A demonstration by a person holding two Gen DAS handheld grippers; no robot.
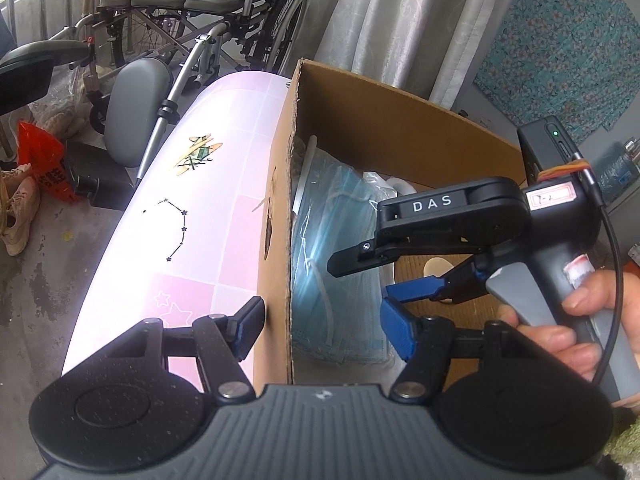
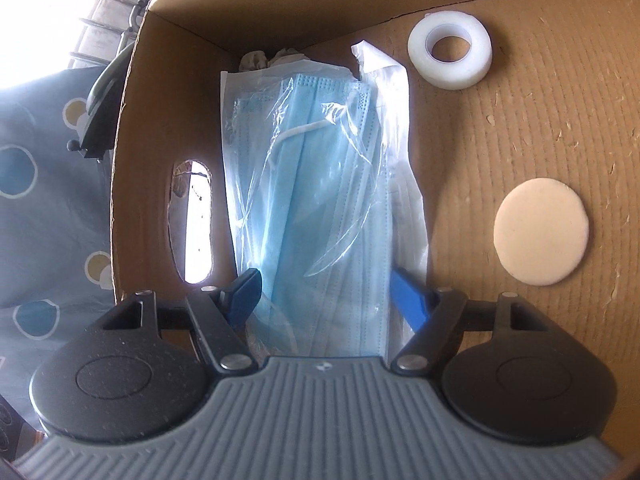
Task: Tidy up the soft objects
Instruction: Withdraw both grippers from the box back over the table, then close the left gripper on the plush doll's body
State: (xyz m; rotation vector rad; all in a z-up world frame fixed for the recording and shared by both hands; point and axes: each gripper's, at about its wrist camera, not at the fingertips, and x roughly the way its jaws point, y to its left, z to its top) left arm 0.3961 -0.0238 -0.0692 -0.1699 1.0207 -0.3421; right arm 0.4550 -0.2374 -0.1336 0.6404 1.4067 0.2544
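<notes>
Masks (image 2: 320, 200) in plastic lie inside the cardboard box (image 2: 280, 4), seemingly loose between the right gripper's (image 2: 328, 296) spread fingers.

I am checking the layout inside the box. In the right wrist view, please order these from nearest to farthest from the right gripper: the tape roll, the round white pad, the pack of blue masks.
1. Pack of blue masks: between the open fingers of the right gripper, at centre.
2. Round white pad: on the box floor, to the right.
3. Tape roll: far right corner, near the back wall.
</notes>
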